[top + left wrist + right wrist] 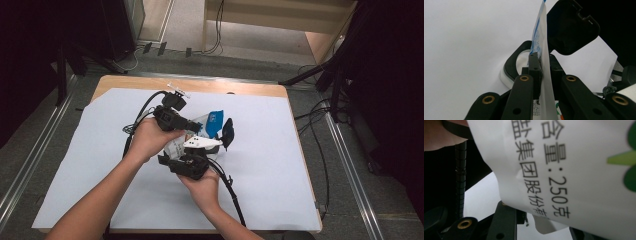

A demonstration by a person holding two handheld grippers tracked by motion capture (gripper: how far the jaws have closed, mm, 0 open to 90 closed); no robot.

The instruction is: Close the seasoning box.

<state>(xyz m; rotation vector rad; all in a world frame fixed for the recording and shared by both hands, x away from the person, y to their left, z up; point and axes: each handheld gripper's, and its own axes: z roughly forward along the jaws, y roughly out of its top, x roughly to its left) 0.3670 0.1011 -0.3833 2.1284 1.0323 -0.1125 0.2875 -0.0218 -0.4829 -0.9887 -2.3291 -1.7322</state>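
My left hand-held gripper is clenched on the edge of the white-and-blue bag, held up over the bench. The bag lies against my right hand-held gripper; whether that one grips it, I cannot tell.

The left tongs pinch a white-and-blue packet edge-on above the white sheet
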